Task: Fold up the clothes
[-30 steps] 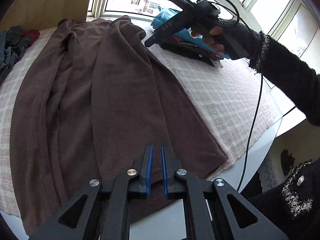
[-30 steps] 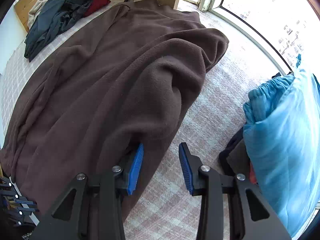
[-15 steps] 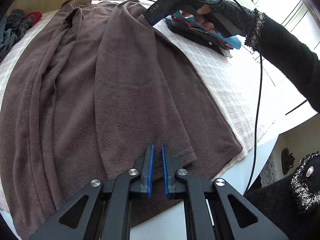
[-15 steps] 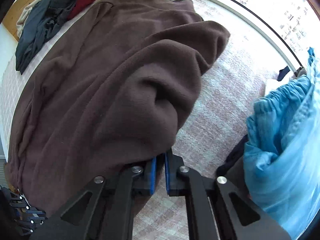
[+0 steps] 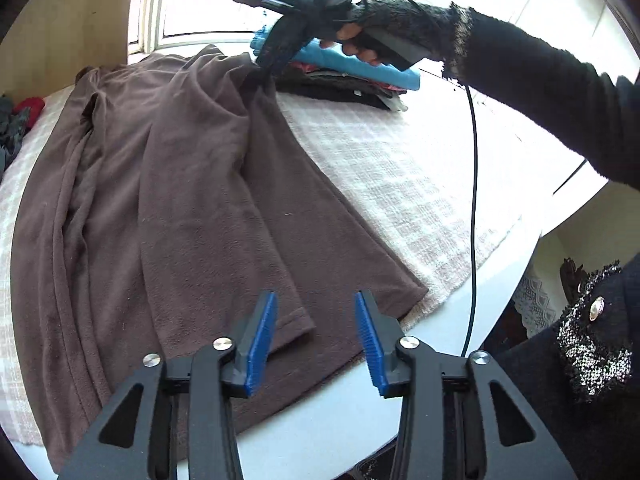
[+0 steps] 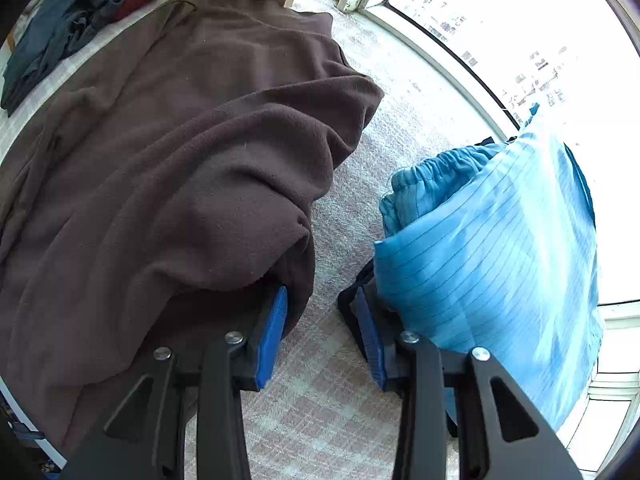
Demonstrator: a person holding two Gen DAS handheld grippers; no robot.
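Observation:
A large brown fleece garment [image 5: 192, 200] lies spread on the checked cloth [image 5: 400, 168], one sleeve folded lengthwise over its body. The sleeve's cuff [image 5: 236, 328] lies flat just ahead of my left gripper [image 5: 316, 300]. That gripper's jaws are opening, and nothing is between the blue pads. At the garment's far shoulder a hand in a black sleeve [image 5: 540, 92] holds my right gripper [image 5: 262, 66]. In the right wrist view the right gripper [image 6: 320, 296] is opening too. A bunched fold of the brown fleece [image 6: 180, 160] rests against its left finger, outside the gap.
A folded stack topped by a blue striped garment [image 6: 500, 240] sits close to the right gripper's right finger, beside the window. Dark and red clothes [image 6: 80, 20] are piled at the far corner. A black cable [image 5: 474, 200] hangs over the white table edge [image 5: 320, 412].
Both grippers were shut half a second ago and now stand open. The right one let go of the fleece fold and lifted; the left one backed off from the cuff.

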